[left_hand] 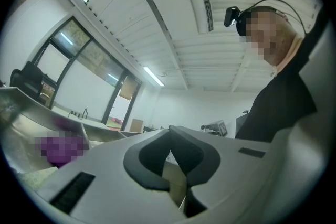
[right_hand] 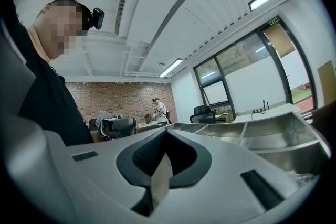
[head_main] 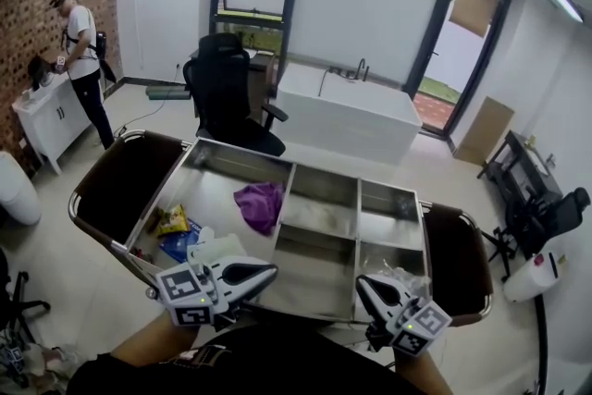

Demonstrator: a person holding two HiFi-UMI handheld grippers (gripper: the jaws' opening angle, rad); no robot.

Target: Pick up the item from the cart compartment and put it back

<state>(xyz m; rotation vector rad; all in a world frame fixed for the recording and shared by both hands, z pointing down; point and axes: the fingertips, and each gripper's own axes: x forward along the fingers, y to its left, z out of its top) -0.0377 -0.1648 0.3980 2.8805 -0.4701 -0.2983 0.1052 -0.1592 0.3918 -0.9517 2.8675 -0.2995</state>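
Note:
In the head view a steel cart [head_main: 326, 219] stands in front of me, split into several compartments. Its big left compartment holds a crumpled purple cloth [head_main: 260, 203], a yellow snack bag [head_main: 172, 219], a blue packet [head_main: 179, 244] and a white item [head_main: 215, 247]. My left gripper [head_main: 270, 272] hovers over the near edge of that compartment, shut and holding nothing, with its jaws pointing right. At the cart's near right edge my right gripper [head_main: 362, 283] is also shut and bare. In each gripper view the fingertips meet, the left gripper [left_hand: 169, 129] and the right gripper [right_hand: 167, 131] aiming up at the ceiling.
Dark brown bags hang at the cart's left end [head_main: 125, 180] and right end [head_main: 458, 259]. Clear plastic [head_main: 403, 278] lies in the near right compartment. Beyond stand a black office chair [head_main: 227, 97] and a white counter [head_main: 347, 111]. A person [head_main: 81, 51] stands at a cabinet, far left.

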